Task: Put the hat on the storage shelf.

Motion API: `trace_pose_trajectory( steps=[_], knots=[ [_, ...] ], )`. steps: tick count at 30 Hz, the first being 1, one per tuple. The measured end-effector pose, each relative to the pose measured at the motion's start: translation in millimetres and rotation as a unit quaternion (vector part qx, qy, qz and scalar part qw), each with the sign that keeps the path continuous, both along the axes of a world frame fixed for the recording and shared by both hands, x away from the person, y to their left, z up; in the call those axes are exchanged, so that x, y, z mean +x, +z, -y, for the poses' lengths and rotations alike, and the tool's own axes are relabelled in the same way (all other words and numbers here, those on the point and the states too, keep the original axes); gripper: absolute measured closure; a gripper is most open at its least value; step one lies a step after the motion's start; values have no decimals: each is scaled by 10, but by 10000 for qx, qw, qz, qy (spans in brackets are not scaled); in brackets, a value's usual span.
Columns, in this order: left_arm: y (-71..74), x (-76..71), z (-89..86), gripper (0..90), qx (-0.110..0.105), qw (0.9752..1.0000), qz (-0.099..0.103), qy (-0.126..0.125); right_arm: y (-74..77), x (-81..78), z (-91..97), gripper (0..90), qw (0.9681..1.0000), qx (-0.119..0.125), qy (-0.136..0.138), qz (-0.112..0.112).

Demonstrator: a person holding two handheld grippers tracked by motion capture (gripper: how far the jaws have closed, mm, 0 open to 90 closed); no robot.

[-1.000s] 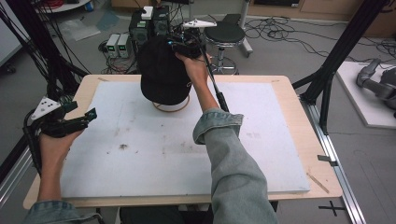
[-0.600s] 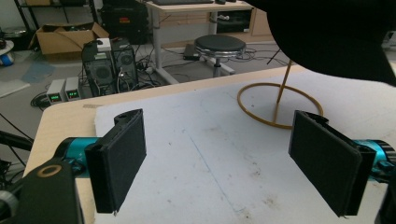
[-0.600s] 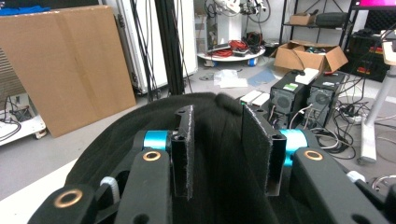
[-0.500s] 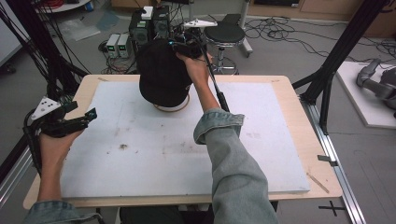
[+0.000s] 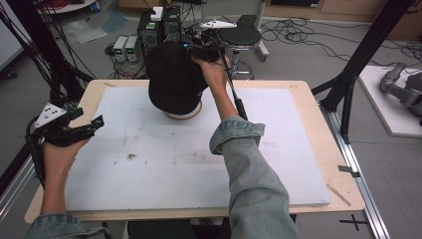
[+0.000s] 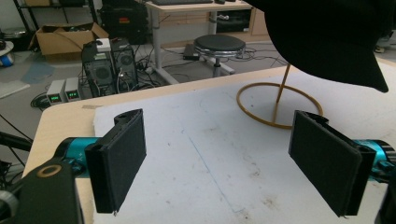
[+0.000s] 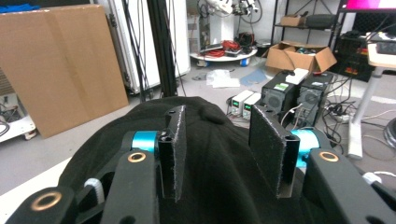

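- High view: a black cap (image 5: 174, 79) sits on top of a gold wire stand (image 5: 183, 114) at the far middle of the white table (image 5: 199, 164). The right gripper (image 5: 199, 50) is up at the crown of the cap, on its far right side. The left gripper (image 5: 74, 130) rests well apart at the table's left edge, holding nothing. Judging from this, the cap is still on the stand, and the work of taking hold of it or settling it looks to be in its middle; lifting it clear or letting go is left.
- Left gripper view: its jaws stand wide apart with bare table between them. Ahead are the stand's ring base and upright rod (image 6: 279, 105), with the cap's brim (image 6: 345, 42) hanging above, apart from the table.
- Right gripper view: the jaws are partly open, poised over the cap's crown (image 7: 219, 154) with black cloth between them. I cannot tell whether the pads (image 7: 268, 149) touch the cloth; they do not look clamped.
- Containers: open cardboard boxes (image 7: 301, 58) sit on the floor beyond; what is in them is too small to tell.
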State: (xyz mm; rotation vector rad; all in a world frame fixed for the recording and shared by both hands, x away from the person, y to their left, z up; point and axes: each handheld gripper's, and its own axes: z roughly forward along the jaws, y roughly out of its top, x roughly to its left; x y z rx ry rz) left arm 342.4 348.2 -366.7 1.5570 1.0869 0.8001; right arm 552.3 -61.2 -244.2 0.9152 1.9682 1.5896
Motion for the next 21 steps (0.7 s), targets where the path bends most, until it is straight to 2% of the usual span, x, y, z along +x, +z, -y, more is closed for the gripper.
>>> trace_pose_trajectory(
  steps=[5,8,10,11,12,17,20,21],
  knots=[
    [-5,19,39,191,6,10000,-1,-18,-16,-22,162,553,9999,10,-123,-10],
    [-5,29,53,191,71,10000,-27,-51,-14,-25,294,530,9998,6,-156,-119],
    [-7,35,67,191,54,10000,-16,-49,-7,-68,412,527,9997,16,-255,-33],
    [-7,39,71,191,88,9999,-26,-51,-7,-68,412,527,9997,16,-255,-33],
    [-7,43,77,191,89,9999,-28,-52,-13,-95,512,513,9995,-20,-303,-24],
    [-11,66,94,191,116,9999,-42,-63,-32,-144,679,481,9992,-58,-383,-91],
    [-17,85,95,192,119,9999,-54,-56,-70,-214,835,472,9988,-104,-473,-32],
    [-19,91,94,191,123,9999,-64,-54,-102,-253,945,456,9986,-97,-520,-57]
  ],
)
